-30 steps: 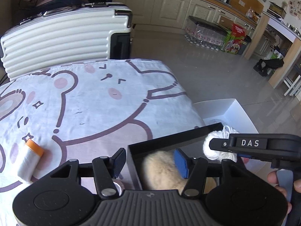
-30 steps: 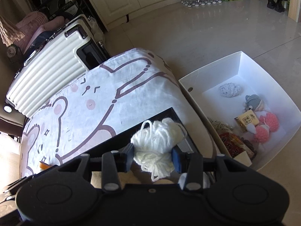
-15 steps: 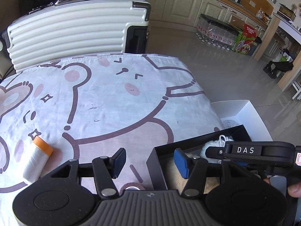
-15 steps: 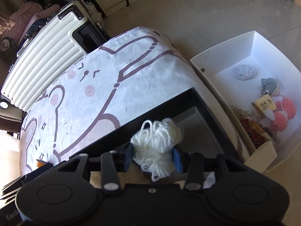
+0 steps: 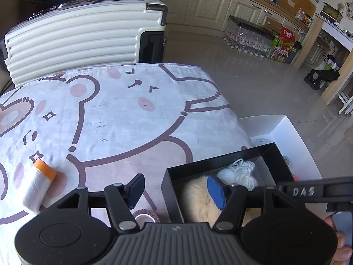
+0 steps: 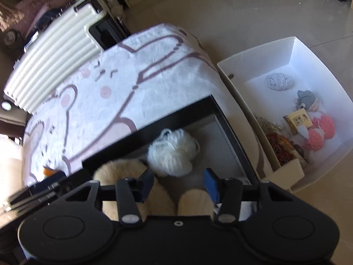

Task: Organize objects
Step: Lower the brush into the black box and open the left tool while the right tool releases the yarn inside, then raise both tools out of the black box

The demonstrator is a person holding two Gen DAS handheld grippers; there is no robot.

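Observation:
A black box (image 6: 231,130) sits at the table's right edge; it also shows in the left wrist view (image 5: 273,152). Inside lie a white yarn ball (image 6: 173,152), also in the left wrist view (image 5: 239,173), and a beige fluffy toy (image 6: 120,171), also in the left wrist view (image 5: 198,198). My right gripper (image 6: 179,183) is open and empty just above the box, behind the yarn. My left gripper (image 5: 177,190) is open and empty over the box's left wall. A white roll with an orange cap (image 5: 38,184) lies on the cloth at the left.
A white bin (image 6: 308,50) on the floor right of the table holds several small toys and packets. A tape roll (image 5: 146,215) lies under my left gripper. A white suitcase (image 5: 81,35) stands behind the bear-print tablecloth (image 5: 123,114).
My right gripper opened and let the white yarn ball drop into the black box. Both grippers have drawn back a little.

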